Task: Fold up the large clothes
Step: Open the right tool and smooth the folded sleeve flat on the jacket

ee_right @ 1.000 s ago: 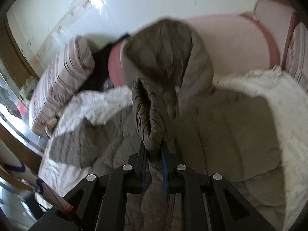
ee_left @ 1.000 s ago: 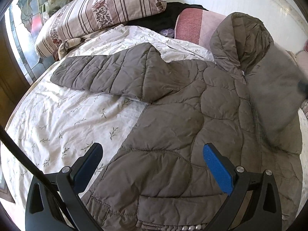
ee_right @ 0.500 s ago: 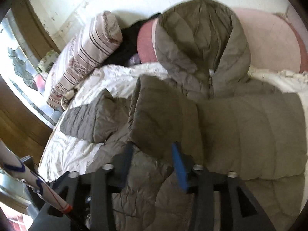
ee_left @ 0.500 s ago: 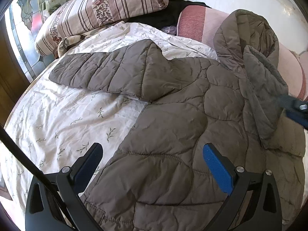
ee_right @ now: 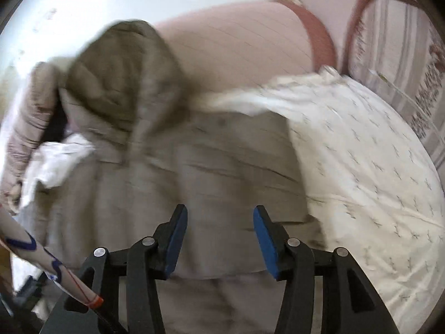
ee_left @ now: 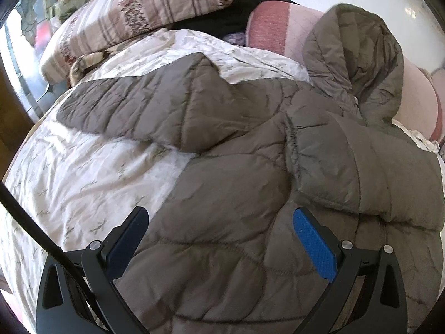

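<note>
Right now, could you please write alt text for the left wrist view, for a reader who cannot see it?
A grey quilted hooded jacket lies on a floral bedsheet, one sleeve stretched out and the other folded across its front. The open left gripper hovers above its lower part.

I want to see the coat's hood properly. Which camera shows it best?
The left wrist view: the hood is sharp there, resting against the pink cushion, quilting plain to see. The right wrist view shows the hood too, but blurred, so no detail.
</note>
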`<state>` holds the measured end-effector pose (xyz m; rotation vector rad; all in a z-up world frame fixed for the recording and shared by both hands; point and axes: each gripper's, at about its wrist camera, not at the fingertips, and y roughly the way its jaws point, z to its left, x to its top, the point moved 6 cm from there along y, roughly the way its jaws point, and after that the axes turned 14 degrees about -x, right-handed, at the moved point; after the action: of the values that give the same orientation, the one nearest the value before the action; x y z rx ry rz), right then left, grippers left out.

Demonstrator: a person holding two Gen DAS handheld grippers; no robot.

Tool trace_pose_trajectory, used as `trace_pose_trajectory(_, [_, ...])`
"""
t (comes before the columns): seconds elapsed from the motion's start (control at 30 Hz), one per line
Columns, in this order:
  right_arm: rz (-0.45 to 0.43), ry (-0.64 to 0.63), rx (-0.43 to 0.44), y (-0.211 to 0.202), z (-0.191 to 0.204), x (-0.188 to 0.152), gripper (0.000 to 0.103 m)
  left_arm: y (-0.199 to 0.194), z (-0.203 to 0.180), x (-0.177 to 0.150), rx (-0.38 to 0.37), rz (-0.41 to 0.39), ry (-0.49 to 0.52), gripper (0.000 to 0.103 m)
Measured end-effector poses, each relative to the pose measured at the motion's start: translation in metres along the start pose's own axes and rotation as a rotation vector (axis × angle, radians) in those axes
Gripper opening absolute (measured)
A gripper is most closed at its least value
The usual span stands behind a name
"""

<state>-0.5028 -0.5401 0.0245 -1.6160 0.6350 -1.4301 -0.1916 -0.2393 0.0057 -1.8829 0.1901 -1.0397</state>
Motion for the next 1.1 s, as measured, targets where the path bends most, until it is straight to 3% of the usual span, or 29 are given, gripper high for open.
trace_pose_trajectory(0.13, [0.116,-0.002,-0.041,0.046,-0.012,-0.023,0.052,0.023,-0.007,-0.008,0.01,0.089,0.028,0.103])
trace_pose_trajectory(0.23, [0.095,-0.005,-0.066,0.048,-0.011,-0.025,0.052,0.033,-0.011,-0.014,0.046,0.12,0.071,0.103])
trace_pose_trajectory(0.33, [0.046,-0.019,-0.133,0.027,-0.001,-0.019,0.052,0.028,-0.011,-0.013,0.025,0.11,0.064,0.103])
trace_pose_trajectory(0.47, [-0.064,-0.075,-0.06,-0.013,0.036,-0.012,0.052,0.014,-0.008,-0.007,-0.024,0.059,0.023,0.103])
trace_pose_trajectory(0.67, [-0.013,-0.183,0.097,-0.02,0.113,-0.034,0.052,0.015,-0.009,-0.01,-0.022,0.078,0.03,0.103])
trace_pose_trajectory(0.8, [0.032,-0.249,0.045,0.003,0.145,-0.058,0.053,0.017,-0.007,-0.012,-0.013,0.093,0.034,0.103])
trace_pose_trajectory(0.93, [0.028,-0.278,0.004,0.01,0.147,-0.064,0.055,0.019,-0.007,-0.013,-0.012,0.103,0.038,0.103])
trace_pose_trajectory(1.1, [0.032,-0.196,0.084,-0.029,0.128,-0.062,0.055,0.011,-0.008,-0.011,-0.023,0.086,0.051,0.103])
